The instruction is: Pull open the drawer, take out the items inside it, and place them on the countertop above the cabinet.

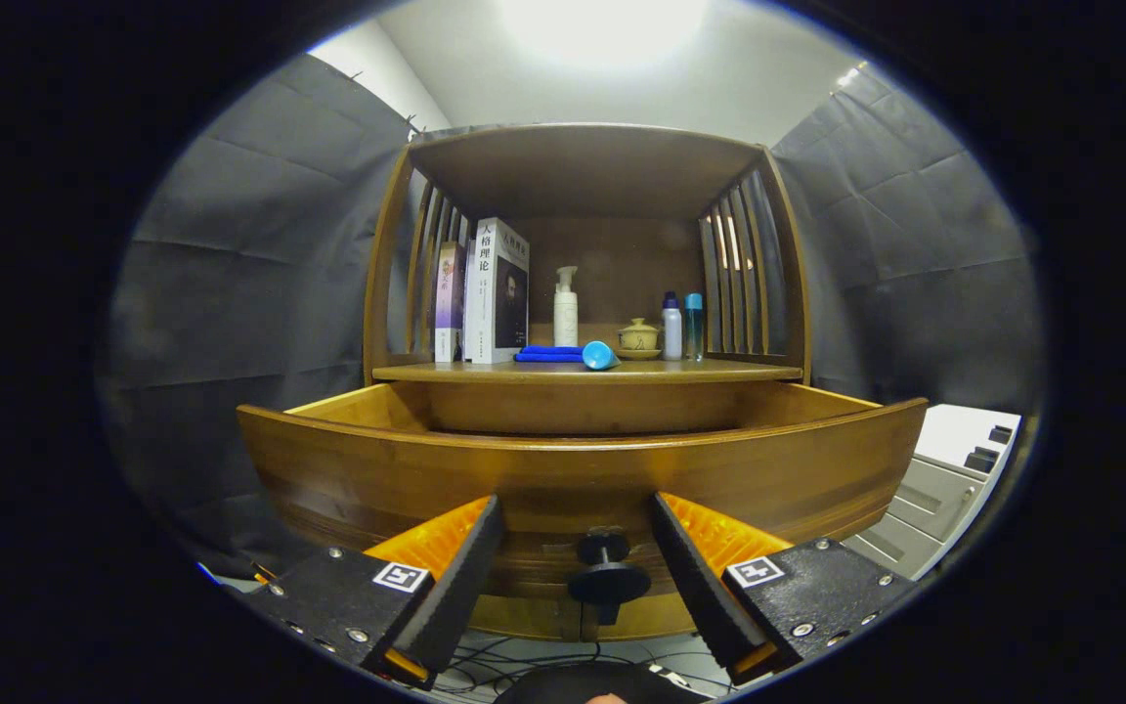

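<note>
Drawer-pull step, gripper view: tool [578, 533] has its fingers spread wide and grips nothing, with the small dark round knob [608, 577] of the curved brown wooden drawer [377, 469] sitting between the fingers, untouched on both sides. Drawer front already stands out from the wooden cabinet [778, 293], its inside hidden below the rim, so contents cannot be told; worktop [719, 371] above carries books, bottles, a blue cloth and a small lidded cup. To do it well, I judge: centre the knob, close evenly, pull straight back without twisting, then lift over the rim to reach in.
</note>
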`<state>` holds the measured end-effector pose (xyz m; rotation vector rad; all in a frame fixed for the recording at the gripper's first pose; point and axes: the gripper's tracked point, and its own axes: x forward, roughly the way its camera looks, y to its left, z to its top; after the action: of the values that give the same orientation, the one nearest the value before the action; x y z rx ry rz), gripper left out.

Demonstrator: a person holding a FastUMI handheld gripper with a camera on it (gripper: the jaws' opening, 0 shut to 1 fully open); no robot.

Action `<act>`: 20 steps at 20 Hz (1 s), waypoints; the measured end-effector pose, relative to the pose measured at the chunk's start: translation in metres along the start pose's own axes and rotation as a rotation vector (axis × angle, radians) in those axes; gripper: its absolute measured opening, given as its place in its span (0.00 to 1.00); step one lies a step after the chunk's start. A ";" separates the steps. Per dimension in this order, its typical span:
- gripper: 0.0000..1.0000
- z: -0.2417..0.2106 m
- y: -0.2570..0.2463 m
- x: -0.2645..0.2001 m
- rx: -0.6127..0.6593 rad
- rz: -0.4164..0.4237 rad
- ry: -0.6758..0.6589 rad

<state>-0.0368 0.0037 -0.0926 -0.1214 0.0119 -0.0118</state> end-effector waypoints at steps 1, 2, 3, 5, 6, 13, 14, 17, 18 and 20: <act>0.95 0.002 0.000 0.003 0.001 -0.004 -0.014; 0.95 0.000 0.002 0.006 0.003 -0.005 -0.007; 0.94 0.004 0.002 0.012 0.005 -0.005 -0.010; 0.95 0.004 0.002 0.024 0.007 -0.005 -0.004; 0.95 0.007 0.002 0.030 0.007 -0.006 -0.008; 0.95 0.015 0.000 0.071 0.018 -0.020 0.000; 0.95 0.014 0.001 0.075 0.018 -0.023 0.005; 0.95 0.014 0.006 0.092 0.024 -0.030 0.016; 0.95 0.014 0.005 0.099 0.029 -0.031 0.023; 0.95 0.013 0.004 0.112 0.032 -0.027 0.032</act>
<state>0.0749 0.0083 -0.0811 -0.0896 0.0422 -0.0413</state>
